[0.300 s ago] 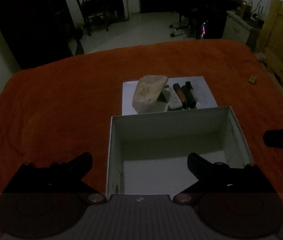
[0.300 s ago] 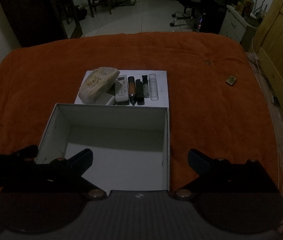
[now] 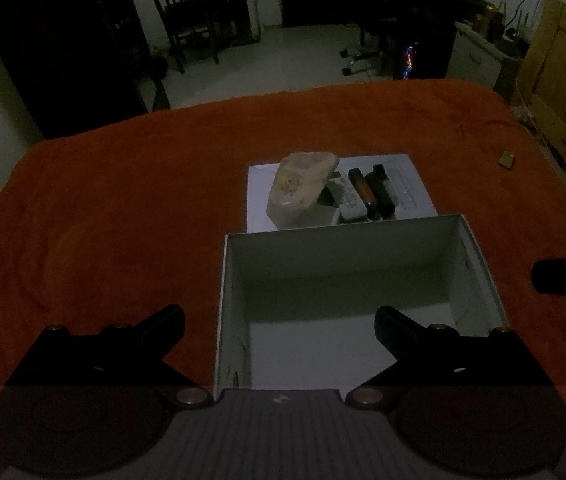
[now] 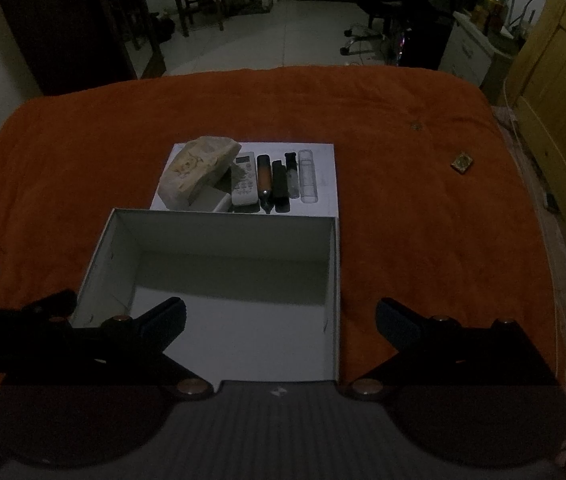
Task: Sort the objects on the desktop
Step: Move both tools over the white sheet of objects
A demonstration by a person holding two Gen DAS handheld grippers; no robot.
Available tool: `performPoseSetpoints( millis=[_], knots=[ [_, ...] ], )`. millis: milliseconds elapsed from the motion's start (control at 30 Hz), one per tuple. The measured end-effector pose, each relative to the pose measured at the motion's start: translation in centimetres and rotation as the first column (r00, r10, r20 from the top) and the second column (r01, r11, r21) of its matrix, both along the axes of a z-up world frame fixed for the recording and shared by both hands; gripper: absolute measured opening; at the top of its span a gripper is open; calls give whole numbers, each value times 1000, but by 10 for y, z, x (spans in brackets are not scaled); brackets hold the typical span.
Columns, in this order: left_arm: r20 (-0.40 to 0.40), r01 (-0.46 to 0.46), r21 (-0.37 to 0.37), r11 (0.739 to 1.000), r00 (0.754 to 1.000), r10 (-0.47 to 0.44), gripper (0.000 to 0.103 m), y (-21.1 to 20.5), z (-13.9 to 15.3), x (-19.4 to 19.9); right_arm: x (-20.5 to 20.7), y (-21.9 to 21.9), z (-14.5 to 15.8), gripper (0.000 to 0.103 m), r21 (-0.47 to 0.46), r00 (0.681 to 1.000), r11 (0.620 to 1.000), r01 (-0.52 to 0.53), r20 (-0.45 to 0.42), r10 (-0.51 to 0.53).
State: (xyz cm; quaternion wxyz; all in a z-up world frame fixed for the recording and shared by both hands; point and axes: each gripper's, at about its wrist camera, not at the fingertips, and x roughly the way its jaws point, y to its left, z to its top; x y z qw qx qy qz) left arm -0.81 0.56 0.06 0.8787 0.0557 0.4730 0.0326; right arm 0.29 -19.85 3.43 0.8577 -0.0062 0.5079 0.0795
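Sorting has not begun. The open white cardboard box, at frame centre on the orange cloth-covered tabletop, holds nothing. The items lie in a row on the flat white sheet just above it: a crumpled beige bag, a white remote control, dark cylindrical sticks and a clear tube. Left gripper and right gripper both hover at the box's lower edge, jaws wide and holding nothing. Every item remains to be transferred.

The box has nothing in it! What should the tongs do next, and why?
Probably reach the right tongs forward over the box toward the remote. Both tongs are open and hold nothing, the box is empty, and the things to sort lie in a row on the white sheet just beyond it.
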Motion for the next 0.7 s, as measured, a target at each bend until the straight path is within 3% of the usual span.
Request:
performPoseSetpoints(
  millis=[433, 700],
  knots=[
    [-53, 1, 0, 1000, 999, -1, 103, 1, -2, 5, -2, -2, -5, 103, -2, 1000, 1000, -13, -7, 13],
    [-98, -27, -27, 999, 995, 24, 103, 3, -13, 17, 3, 8, -21, 103, -3, 997, 999, -35, -73, 34]
  ],
)
